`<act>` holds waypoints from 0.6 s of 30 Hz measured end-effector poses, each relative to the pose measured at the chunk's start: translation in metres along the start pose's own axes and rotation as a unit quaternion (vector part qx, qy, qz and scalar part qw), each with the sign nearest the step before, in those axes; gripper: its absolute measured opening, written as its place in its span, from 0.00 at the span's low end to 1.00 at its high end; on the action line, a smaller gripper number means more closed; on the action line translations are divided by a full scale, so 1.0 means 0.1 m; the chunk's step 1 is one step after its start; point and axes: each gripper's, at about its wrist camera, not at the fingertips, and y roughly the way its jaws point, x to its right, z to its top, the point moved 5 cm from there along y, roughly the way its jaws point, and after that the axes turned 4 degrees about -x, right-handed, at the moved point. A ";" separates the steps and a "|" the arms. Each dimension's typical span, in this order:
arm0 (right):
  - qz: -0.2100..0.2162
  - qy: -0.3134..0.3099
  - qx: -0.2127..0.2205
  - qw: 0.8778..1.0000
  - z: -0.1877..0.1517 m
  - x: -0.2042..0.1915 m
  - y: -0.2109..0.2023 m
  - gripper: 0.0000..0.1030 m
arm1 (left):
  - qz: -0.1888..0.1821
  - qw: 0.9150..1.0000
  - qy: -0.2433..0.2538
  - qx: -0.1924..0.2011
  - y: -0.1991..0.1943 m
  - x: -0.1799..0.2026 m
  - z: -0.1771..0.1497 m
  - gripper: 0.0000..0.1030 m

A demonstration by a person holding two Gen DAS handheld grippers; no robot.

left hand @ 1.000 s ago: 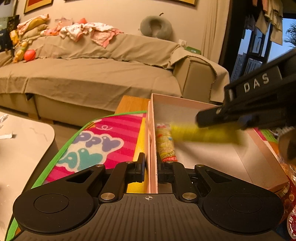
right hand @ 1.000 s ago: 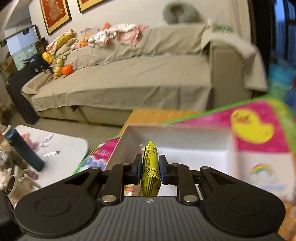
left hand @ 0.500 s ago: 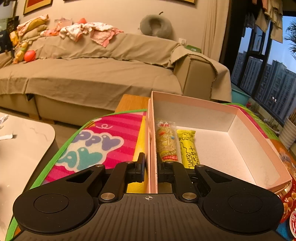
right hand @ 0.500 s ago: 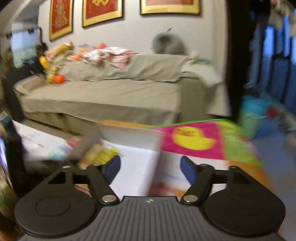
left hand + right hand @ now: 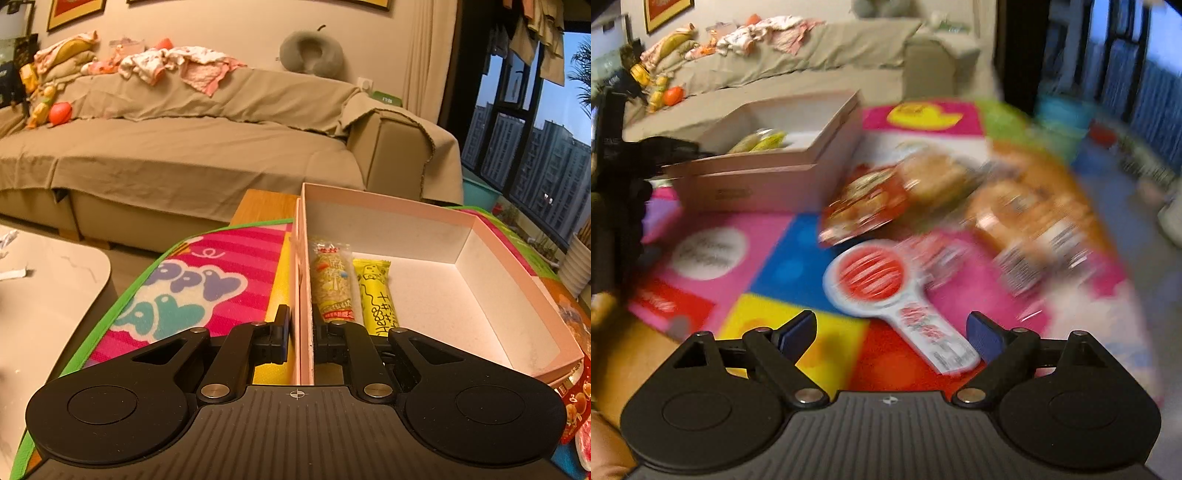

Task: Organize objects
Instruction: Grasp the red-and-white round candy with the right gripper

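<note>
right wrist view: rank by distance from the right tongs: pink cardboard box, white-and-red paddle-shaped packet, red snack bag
1. White-and-red paddle-shaped packet: just ahead of the opening right tongs, handle end between the tips.
2. Red snack bag: farther up the mat, centre.
3. Pink cardboard box: farthest, upper left.

Yellow snack bar (image 5: 375, 295) no longer between right claw (image 5: 890, 334) pads, now lying in pink box (image 5: 517, 266). Jaws opening, empty, swung over red-and-white packet (image 5: 886, 291) and snack bags (image 5: 871, 199).
</note>
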 end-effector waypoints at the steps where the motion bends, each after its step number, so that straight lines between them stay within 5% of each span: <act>1: 0.035 0.000 -0.005 0.999 -0.01 -0.08 0.01 0.86 | 0.000 1.000 0.000 0.000 0.00 0.00 0.00 0.12; 3: 0.070 -0.016 0.002 0.997 0.01 -0.23 -0.03 0.86 | 0.000 1.000 0.000 0.000 0.00 0.00 0.00 0.12; 10: -0.028 -0.037 0.001 0.999 0.15 -0.36 0.15 0.86 | 0.000 1.000 0.000 -0.001 0.01 0.00 0.00 0.12; 18: -0.033 -0.026 -0.002 0.999 0.20 -0.32 0.28 0.86 | 0.000 1.000 0.000 -0.001 0.01 0.00 0.00 0.12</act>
